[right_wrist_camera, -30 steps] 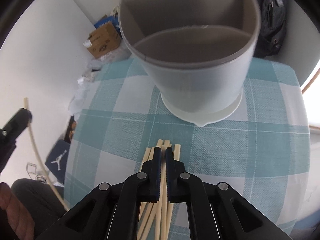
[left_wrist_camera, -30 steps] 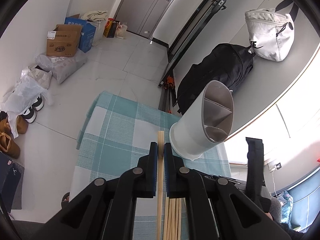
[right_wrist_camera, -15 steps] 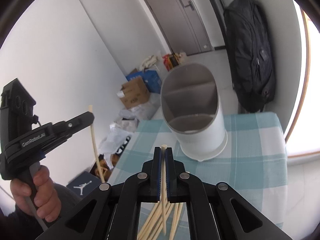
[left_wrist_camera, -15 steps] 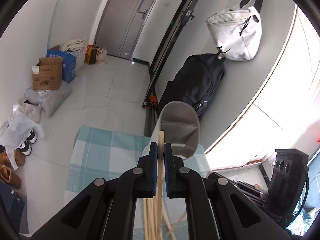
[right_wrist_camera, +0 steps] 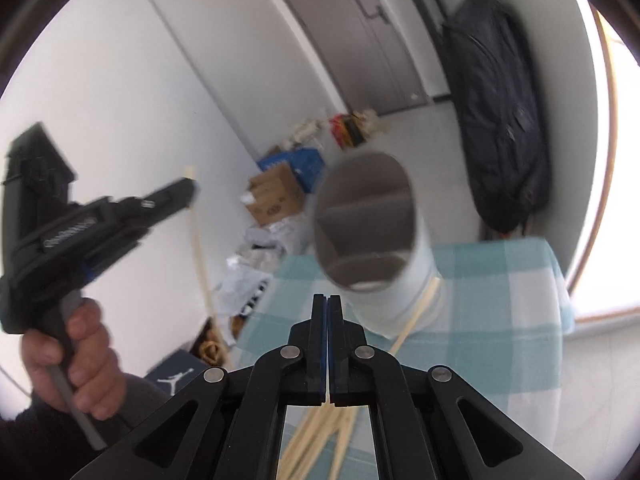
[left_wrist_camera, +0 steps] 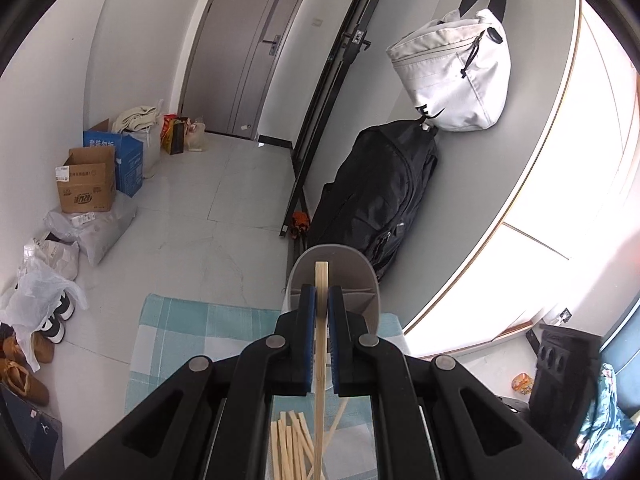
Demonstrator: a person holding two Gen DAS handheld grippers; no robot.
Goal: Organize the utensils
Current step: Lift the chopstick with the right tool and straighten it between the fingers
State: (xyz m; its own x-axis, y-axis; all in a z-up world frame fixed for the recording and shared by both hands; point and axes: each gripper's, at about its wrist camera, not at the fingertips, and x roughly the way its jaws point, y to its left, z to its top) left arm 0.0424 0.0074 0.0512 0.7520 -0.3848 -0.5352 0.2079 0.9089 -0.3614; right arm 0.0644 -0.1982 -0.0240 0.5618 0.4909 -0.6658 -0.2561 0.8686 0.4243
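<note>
A tiled entrance hall with grey doors lies beyond a small table under a teal checked cloth (left_wrist_camera: 172, 328); a black backpack (left_wrist_camera: 384, 196) leans on the far right wall with a white bag (left_wrist_camera: 452, 80) hung above it, and boxes and shoes line the left wall. On the far end of the cloth stands a white utensil holder (right_wrist_camera: 368, 232), its round mouth split by dividers into compartments, so sticks can be dropped in upright and kept sorted.

The left gripper (left_wrist_camera: 322, 300) is pinching a single chopstick (left_wrist_camera: 321, 280) between its blue pads, the stick running lengthwise through the jaws with its tip lined up on the holder's opening, which looks like the set-up for lowering it in. The loose chopsticks (left_wrist_camera: 292, 444) lie fanned on the near part of the cloth below the grippers.

The right gripper (right_wrist_camera: 327, 312) has its jaws pressed together; nothing shows between the pads, though this view is smeared by blur, so a thin stick cannot be wholly ruled out. One pale chopstick seems to lean against the holder's base. At the left, a hand (right_wrist_camera: 76, 364) grips the other tool's handle.
</note>
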